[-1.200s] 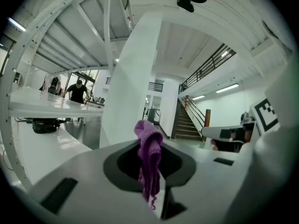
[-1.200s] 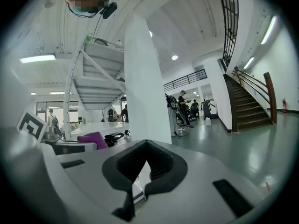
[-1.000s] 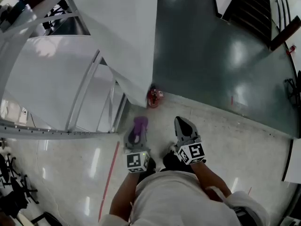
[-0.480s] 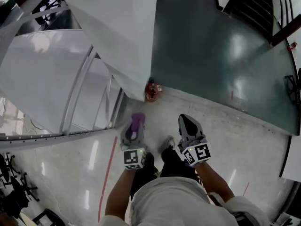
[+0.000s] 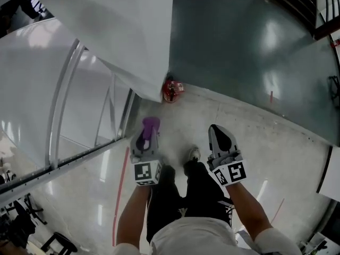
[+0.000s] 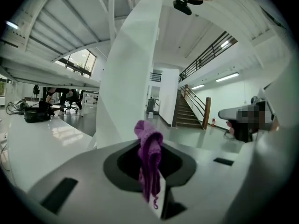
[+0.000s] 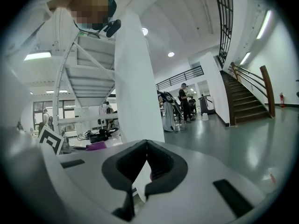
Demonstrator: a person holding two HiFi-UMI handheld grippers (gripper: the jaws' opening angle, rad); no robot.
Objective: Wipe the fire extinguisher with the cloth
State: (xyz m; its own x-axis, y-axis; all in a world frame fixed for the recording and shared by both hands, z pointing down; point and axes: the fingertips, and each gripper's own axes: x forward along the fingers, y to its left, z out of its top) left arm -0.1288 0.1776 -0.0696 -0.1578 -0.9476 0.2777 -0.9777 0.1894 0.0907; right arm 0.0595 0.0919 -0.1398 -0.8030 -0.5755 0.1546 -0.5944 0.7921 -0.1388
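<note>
Head view shows the person standing on a pale floor (image 5: 249, 137) and looking down past both grippers at the fire extinguisher (image 5: 171, 89). It is a small red shape that stands on the floor right at the foot of a white column (image 5: 143, 41), where the pale floor meets a dark green one. The left gripper (image 5: 149, 137) has its jaws clamped on the purple cloth (image 5: 151, 124). In the left gripper view the cloth (image 6: 149, 148) stands bunched above the jaws, with a short tail hanging below them. The right gripper (image 5: 219, 133) is held alongside, and the right gripper view shows its jaws together with nothing between them. Both grippers point forward toward the column, and the extinguisher lies ahead of them and well apart from either one, so the cloth touches nothing but the jaws that hold it. By these pictures the only part of the task done is that the cloth is in hand, and no wiping has begun. What is left seems to be the whole approach: bringing the cloth low to the red body, pressing it on and rubbing over the surface. The empty right gripper is free to steady the extinguisher if it rocks.
</note>
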